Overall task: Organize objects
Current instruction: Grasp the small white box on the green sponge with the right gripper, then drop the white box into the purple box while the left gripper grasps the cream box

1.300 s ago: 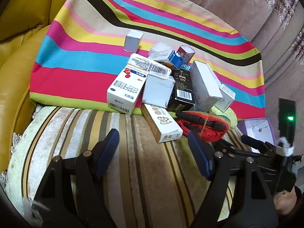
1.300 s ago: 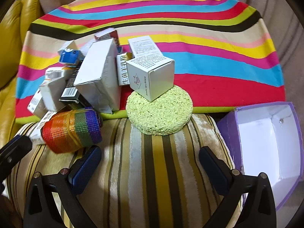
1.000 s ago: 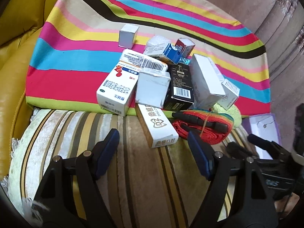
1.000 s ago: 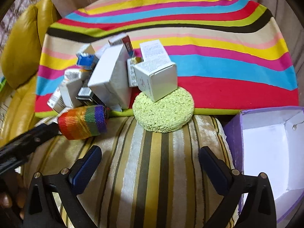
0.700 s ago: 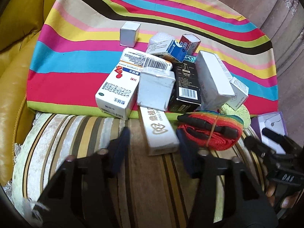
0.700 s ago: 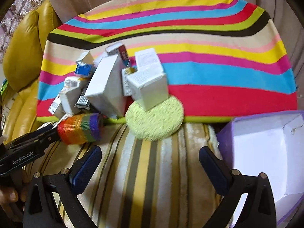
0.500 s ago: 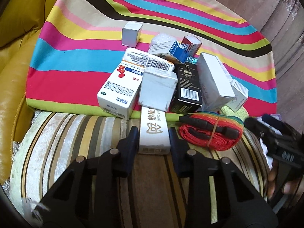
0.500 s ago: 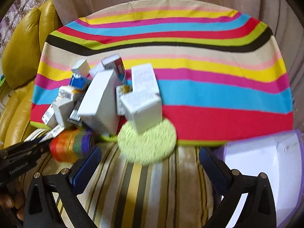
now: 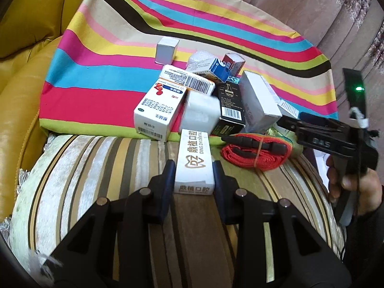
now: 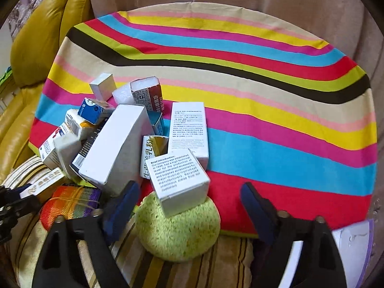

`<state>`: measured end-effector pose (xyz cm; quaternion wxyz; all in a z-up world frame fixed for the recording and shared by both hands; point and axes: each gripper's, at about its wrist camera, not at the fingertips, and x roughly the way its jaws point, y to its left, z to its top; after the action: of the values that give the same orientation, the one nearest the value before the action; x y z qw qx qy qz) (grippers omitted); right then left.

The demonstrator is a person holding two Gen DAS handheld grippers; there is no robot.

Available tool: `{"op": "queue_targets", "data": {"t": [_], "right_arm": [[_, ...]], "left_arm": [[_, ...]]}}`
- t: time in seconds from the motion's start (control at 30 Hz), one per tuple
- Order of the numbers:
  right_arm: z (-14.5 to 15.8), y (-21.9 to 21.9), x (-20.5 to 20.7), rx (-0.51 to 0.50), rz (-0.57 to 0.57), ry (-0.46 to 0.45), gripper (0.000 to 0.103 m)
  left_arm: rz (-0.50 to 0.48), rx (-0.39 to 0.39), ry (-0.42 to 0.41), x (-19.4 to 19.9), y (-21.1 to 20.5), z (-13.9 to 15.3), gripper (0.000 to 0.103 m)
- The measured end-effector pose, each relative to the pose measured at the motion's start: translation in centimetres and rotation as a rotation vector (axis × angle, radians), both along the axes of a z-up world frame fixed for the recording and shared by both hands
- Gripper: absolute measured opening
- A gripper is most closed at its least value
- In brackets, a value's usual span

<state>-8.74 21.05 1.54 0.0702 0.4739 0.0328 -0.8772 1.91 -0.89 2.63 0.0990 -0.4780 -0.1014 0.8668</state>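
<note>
Your left gripper pinches the near end of the long white dental box, one blue pad on each side wall. The box lies lengthwise on the striped velvet cushion, its far end touching the edge of the rainbow-striped cloth just below the heap of cartons. Beside the box, to its right, lies the red webbing strap with black buckles.

Your right gripper is spread wide and holds nothing; its fingers flank the round green sponge and the small white cube box that sits tilted on top of it. A large white carton leans just left of the cube box, and the rolled rainbow strap lies below it. The purple-edged open box shows at the lower right of the right wrist view.
</note>
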Motion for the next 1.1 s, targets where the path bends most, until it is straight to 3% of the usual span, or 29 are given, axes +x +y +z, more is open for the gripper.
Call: {"op": "queue_targets", "data": {"t": [0.13,0.5,0.67,1.1], "right_arm": [[-0.3,0.6,0.9,-0.014,0.009,-0.022,0.046],[1.1,1.8,4.0,-0.069,-0.03,0.053,0.046],[1.8,3.7,6.1,-0.094,-0.084,0.071,0.046],[1.6,11.4,10.7,-0.113,-0.279,0.039,0.046]], "left_arm": [[0.018,0.011,0.034,0.4,-0.5,0.4,0.036],[0.028,0.061,0.174,1.5,-0.1,2.8,0.036],[-0.027,0.075,0.231,1.7,2.0,3.9,0.036],[-0.234,0.052,0.29,1.6,10.3,5.6,0.035]]}}
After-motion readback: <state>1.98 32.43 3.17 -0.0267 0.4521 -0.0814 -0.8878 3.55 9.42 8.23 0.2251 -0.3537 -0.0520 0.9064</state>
